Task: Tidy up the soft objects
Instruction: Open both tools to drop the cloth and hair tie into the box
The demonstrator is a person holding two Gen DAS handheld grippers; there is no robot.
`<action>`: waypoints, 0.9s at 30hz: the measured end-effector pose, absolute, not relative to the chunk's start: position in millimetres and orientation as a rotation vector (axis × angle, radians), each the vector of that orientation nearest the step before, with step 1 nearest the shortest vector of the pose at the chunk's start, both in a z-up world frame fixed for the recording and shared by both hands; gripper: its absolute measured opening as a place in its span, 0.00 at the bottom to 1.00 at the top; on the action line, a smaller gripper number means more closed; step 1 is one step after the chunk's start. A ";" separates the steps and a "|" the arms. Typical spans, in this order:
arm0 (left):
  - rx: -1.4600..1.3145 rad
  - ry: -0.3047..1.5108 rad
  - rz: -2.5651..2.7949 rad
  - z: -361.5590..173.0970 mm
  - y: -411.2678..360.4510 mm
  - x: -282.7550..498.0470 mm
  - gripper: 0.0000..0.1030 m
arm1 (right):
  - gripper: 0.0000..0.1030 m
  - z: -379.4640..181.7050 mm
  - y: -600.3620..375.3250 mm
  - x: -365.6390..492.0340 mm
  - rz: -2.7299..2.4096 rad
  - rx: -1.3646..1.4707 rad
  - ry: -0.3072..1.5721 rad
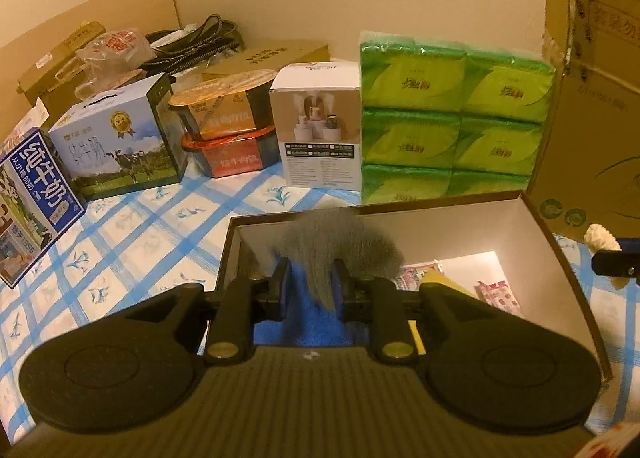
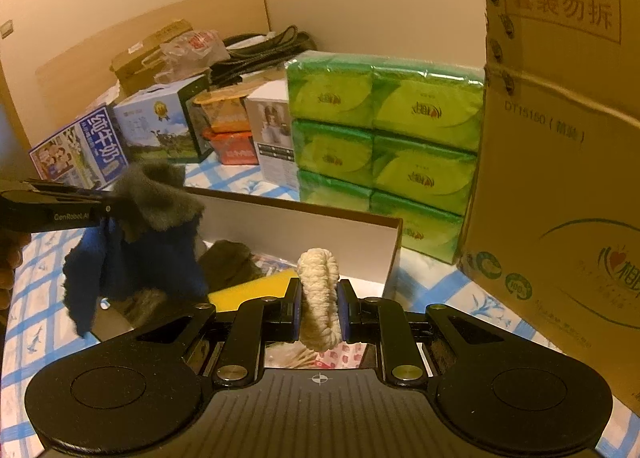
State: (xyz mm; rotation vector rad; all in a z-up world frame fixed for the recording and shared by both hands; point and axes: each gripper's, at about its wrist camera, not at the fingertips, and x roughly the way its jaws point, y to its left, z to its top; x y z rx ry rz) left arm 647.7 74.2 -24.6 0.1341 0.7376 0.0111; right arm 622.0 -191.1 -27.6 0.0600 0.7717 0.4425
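A tall carton (image 2: 560, 161) is stood at the right edge of the worktop (image 1: 132, 234), which is covered by a blue-checked cloth. Beside the carton a green tissue pack (image 1: 452, 117) is stacked, and further left a white box (image 1: 320, 125), noodle bowls (image 1: 228, 125) and milk cartons (image 1: 120, 137) are lined up.

In front of these an open box (image 1: 552, 258) with pale inner walls is set; small printed packets (image 1: 498, 294) and a yellow sheet (image 2: 248, 290) are seen inside it.

A blue fleece piece with a grey furry cuff, the glove (image 2: 152, 242), is hung over the box from the left tongs (image 1: 310, 280), whose pads are pinched on the fur.

A cream, ribbed knit roll (image 2: 319, 298) is clamped upright between the pads of the right tongs (image 2: 319, 308), above the box's near right corner.
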 end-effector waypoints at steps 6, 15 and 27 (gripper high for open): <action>0.136 0.762 0.017 -33.5 75.1 652.5 0.37 | 0.18 -36.0 -190.5 627.4 0.437 0.082 0.793; 0.138 0.791 0.021 -43.1 87.0 645.2 0.38 | 0.18 -44.1 -182.1 635.0 0.431 0.083 0.810; 0.137 0.788 0.039 -46.7 99.7 637.5 0.44 | 0.55 -45.3 -178.5 649.8 0.397 0.149 0.788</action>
